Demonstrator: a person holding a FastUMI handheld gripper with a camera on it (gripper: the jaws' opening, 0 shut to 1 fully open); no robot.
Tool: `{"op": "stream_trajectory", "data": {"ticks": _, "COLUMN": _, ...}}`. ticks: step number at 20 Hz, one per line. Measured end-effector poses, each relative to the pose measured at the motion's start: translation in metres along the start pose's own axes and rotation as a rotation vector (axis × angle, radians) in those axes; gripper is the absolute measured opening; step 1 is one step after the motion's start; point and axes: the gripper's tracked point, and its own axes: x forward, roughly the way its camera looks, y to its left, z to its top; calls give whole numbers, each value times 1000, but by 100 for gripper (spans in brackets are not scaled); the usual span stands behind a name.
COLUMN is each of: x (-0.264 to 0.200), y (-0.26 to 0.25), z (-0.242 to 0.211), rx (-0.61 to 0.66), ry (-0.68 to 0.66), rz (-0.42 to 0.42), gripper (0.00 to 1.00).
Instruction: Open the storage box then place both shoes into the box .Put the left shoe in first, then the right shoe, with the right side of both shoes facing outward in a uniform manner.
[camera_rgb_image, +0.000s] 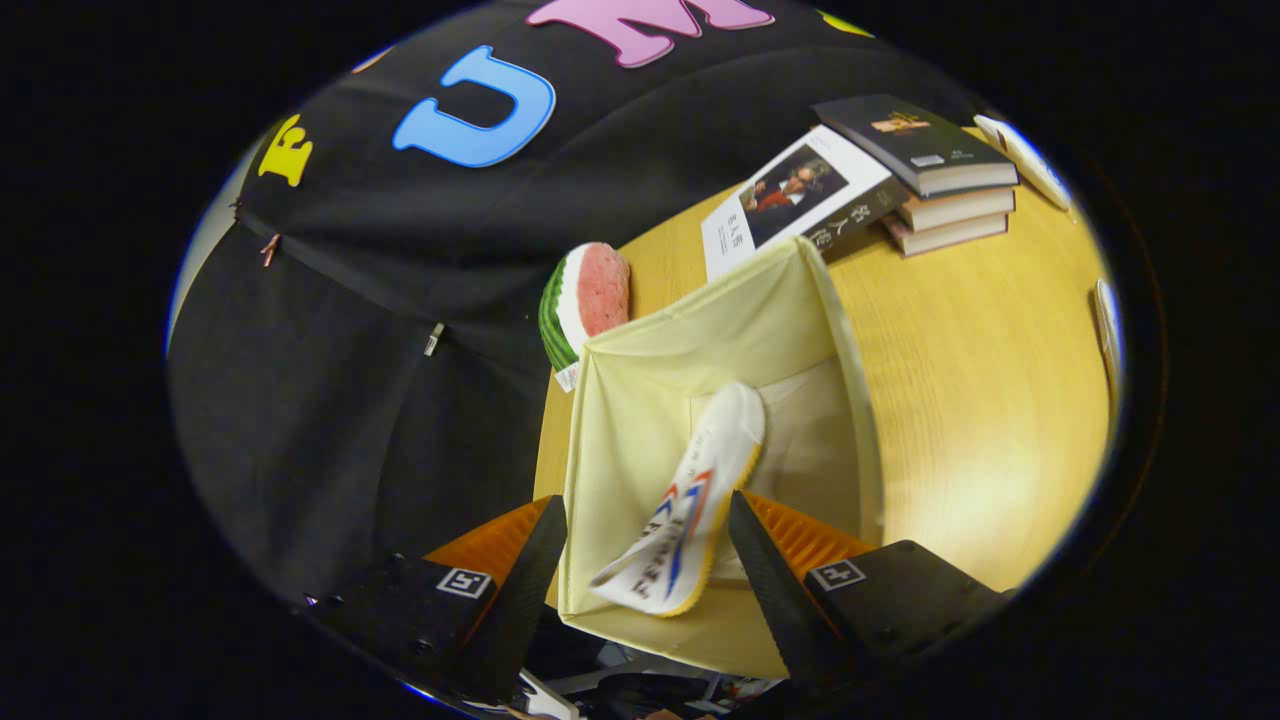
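Note:
The cream fabric storage box (640, 400) stands open on the wooden table (980, 400), directly below me. Inside it a white shoe (700, 470) with red and blue stripes and a yellow sole stands on end, toe down toward the bottom, its striped side facing me. My gripper (645, 498) hovers over the box's near rim with its fingers spread wide, one on each side of the shoe's heel end. The right finger is close to the sole. A clear gap separates the left finger from the shoe, so nothing is clamped.
A watermelon-slice toy (590, 300) lies against the box's far left corner. A book with a portrait cover (790, 200) and a stack of books (940, 170) sit beyond the box. White objects (1105, 330) lie at the table's right edge.

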Motion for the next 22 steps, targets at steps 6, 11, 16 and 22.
{"op": "stream_trajectory", "data": {"ticks": 6, "x": -96, "y": -53, "z": 62, "rx": -104, "ry": -200, "rz": -54, "gripper": 99}}
{"op": "stream_trajectory", "data": {"ticks": 11, "x": -171, "y": -165, "z": 98, "rx": -202, "ry": -286, "rz": -245, "gripper": 99}}
{"op": "stream_trajectory", "data": {"ticks": 16, "x": -224, "y": -292, "z": 100, "rx": -223, "ry": -217, "rz": -453, "gripper": 99}}
{"op": "stream_trajectory", "data": {"ticks": 22, "x": -245, "y": -397, "z": 87, "rx": -219, "ry": -87, "rz": -571, "gripper": 99}}
